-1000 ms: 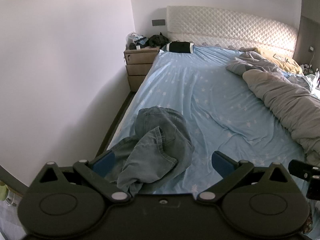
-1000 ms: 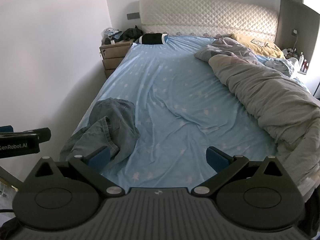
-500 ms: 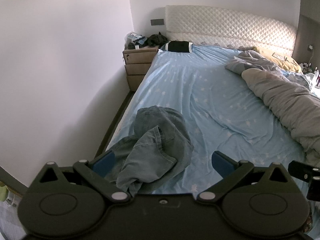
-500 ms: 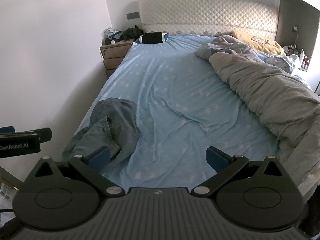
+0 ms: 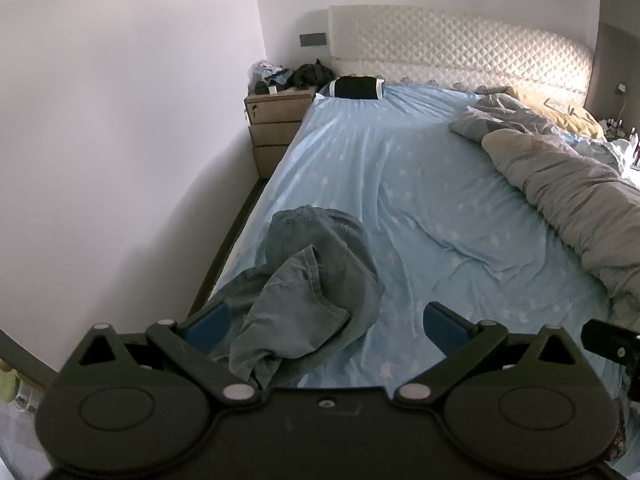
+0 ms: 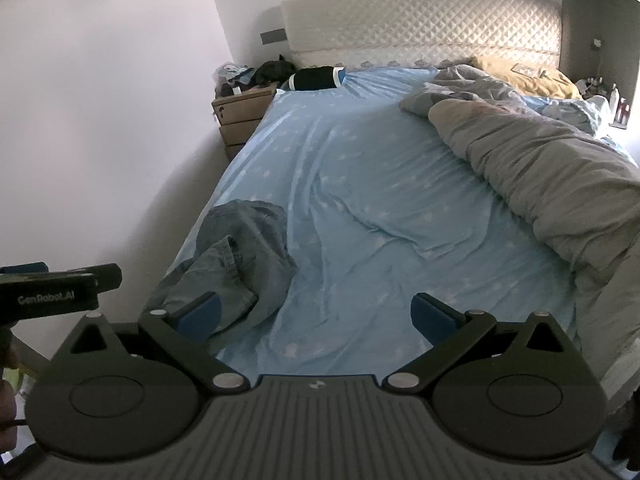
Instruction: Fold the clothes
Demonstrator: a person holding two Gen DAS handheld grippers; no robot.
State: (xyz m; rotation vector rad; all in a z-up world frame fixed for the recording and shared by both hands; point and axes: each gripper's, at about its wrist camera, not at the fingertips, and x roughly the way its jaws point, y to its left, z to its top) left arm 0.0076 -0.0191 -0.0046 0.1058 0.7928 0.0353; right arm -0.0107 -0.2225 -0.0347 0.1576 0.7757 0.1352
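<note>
On blue bedsheet (image 5: 420,184), perhaps crumpled jeans (image 5: 316,280)

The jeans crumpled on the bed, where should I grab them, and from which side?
Probably by the hemmed edge folded up on top of the jeans: it stands proud of the heap, so fingers can close across it. Come from the foot of the bed, where the open left gripper already faces it.
</note>
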